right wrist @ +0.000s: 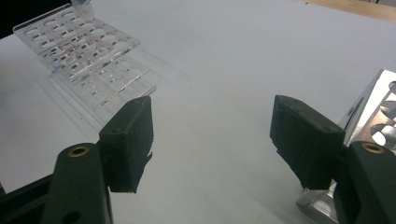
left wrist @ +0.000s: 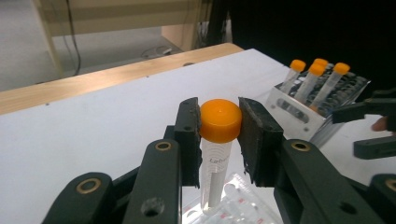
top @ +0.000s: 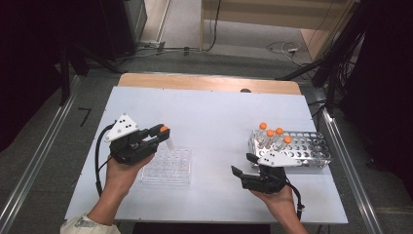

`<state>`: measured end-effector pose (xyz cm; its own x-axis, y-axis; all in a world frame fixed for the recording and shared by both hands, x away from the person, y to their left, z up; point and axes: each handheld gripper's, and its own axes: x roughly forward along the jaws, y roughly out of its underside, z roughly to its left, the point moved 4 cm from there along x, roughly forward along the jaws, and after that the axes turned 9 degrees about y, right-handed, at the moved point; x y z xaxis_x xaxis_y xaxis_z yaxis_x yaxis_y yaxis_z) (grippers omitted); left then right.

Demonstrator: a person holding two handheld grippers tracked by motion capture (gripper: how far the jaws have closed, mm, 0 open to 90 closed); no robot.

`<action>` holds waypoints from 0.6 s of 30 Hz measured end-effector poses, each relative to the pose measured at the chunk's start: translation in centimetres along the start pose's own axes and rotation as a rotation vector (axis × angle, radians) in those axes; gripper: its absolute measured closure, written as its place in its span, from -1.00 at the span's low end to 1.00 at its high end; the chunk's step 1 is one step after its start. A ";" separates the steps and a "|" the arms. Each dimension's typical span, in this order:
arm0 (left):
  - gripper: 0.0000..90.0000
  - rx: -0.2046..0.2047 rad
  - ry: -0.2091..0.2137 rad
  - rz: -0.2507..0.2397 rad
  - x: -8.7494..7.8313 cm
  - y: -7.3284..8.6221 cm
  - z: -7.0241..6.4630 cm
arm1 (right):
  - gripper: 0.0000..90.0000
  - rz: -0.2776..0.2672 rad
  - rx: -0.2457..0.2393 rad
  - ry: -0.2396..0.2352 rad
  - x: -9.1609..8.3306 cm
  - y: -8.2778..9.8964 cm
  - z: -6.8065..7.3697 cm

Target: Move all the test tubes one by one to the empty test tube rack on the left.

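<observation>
**A:** Where is your left gripper (top: 163,130) right now?

**B:** You hold it over the near left part of the white table (top: 214,112), just above the back edge of the clear rack (top: 165,168). Its jaws are clamped on the orange cap (left wrist: 220,120) of a tube (left wrist: 215,172). In the left gripper view you see the cap squeezed between the two black pads, and the clear body of the tube hangs below them with faint lettering on its side.

**A:** Is the tube seated in the clear rack?

**B:** You cannot tell that for sure. In the high view the tube (top: 170,142) slants down from the jaws toward the rack's far edge, and in the left gripper view its lower end sits just over the rack's holes (left wrist: 233,205). Whether the tip is inside a hole is hidden.

**A:** And your right gripper (top: 242,164)?

**B:** You hold it low over the table, just in front of the metal rack (top: 311,146). Its jaws stand spread apart with nothing between them; in the right gripper view bare table shows in the gap, and a corner of the metal rack (right wrist: 378,100) lies beside the right-hand jaw.

**A:** What is in the metal rack?

**B:** Four orange-capped tubes (top: 273,135) stand together at its left end. You see them again in the left gripper view (left wrist: 317,79), leaning a little.
</observation>
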<state>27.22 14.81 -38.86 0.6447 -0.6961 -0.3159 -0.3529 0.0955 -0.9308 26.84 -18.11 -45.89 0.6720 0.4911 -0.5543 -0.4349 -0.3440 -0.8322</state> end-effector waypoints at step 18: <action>0.58 -0.005 -0.166 0.073 -3.3 1.2 3.3 | -0.35 -0.005 0.004 0.016 -0.3 0.1 -0.4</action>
<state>26.96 19.57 -39.52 0.7201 -0.5606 -0.4088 -0.4059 0.1375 -0.9035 26.84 -18.62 -45.81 0.6839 0.4800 -0.5494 -0.4338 -0.3379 -0.8352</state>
